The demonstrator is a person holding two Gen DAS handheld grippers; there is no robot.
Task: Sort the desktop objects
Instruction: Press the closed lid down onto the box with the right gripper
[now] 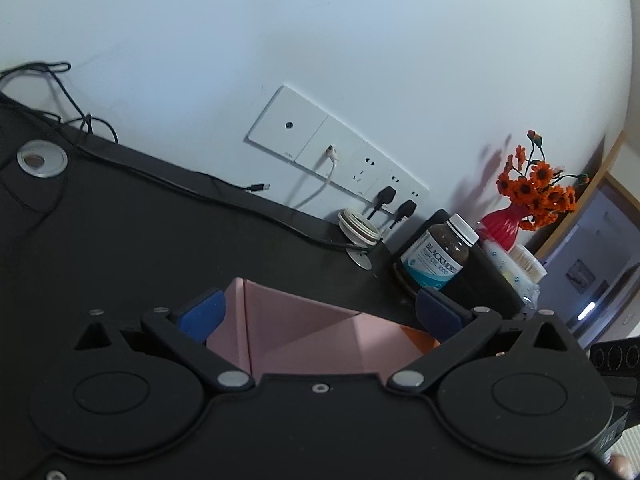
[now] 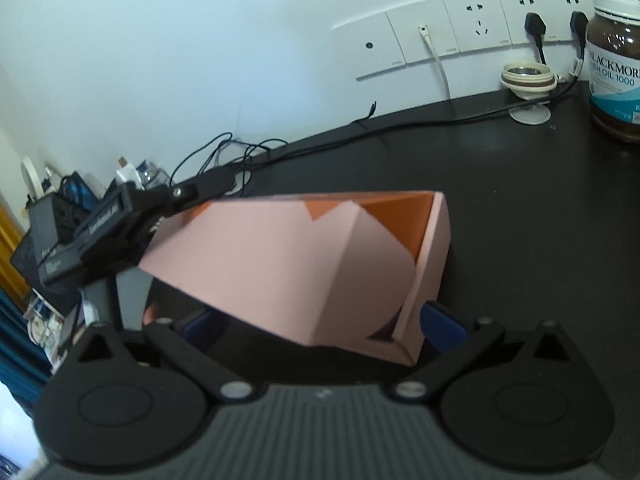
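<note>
A pink cardboard box (image 2: 304, 264) with an orange inside lies on the black desk (image 2: 520, 184). It also shows in the left wrist view (image 1: 316, 336). My left gripper (image 1: 320, 312) has its blue pads on either side of the box, and it appears in the right wrist view (image 2: 120, 220) holding the box's far left end. My right gripper (image 2: 324, 324) has its blue fingers (image 2: 442, 326) around the box's near end. A brown fish oil bottle (image 1: 440, 256) stands at the right; it shows in the right wrist view (image 2: 616, 68) too.
Black cables (image 1: 168, 184) run along the desk's back edge. A small round white cup (image 2: 528, 80) stands under the wall sockets (image 2: 480, 28). A red vase of orange flowers (image 1: 520, 204) and a jar of swabs (image 1: 528, 264) stand behind the bottle.
</note>
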